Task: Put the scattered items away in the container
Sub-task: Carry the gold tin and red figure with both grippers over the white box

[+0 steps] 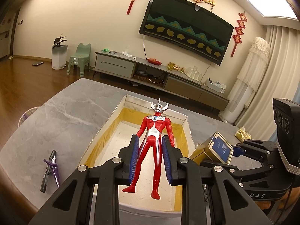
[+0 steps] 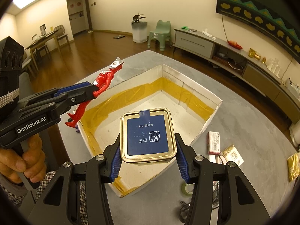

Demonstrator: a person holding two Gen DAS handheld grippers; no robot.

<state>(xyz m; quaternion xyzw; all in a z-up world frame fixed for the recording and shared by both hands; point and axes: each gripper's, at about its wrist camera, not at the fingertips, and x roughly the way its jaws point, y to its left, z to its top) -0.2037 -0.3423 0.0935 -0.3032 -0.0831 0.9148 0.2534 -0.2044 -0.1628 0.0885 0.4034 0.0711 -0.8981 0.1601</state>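
Right now my left tool (image 1: 150, 155) is clamped around the hips of the red and silver hero figure (image 1: 152, 140), holding it head-forward and clear above the open white box (image 1: 120, 131) ahead of it, so I judge a release would drop it inside. My right tool (image 2: 148, 158) grips the gold tea tin (image 2: 148, 136) by its two sides, lid up and level over the near corner of the same box. Left behind on the grey worktop (image 1: 61, 116) are a black marker (image 1: 47, 170) to the left and small packets (image 2: 213, 142) to the right.
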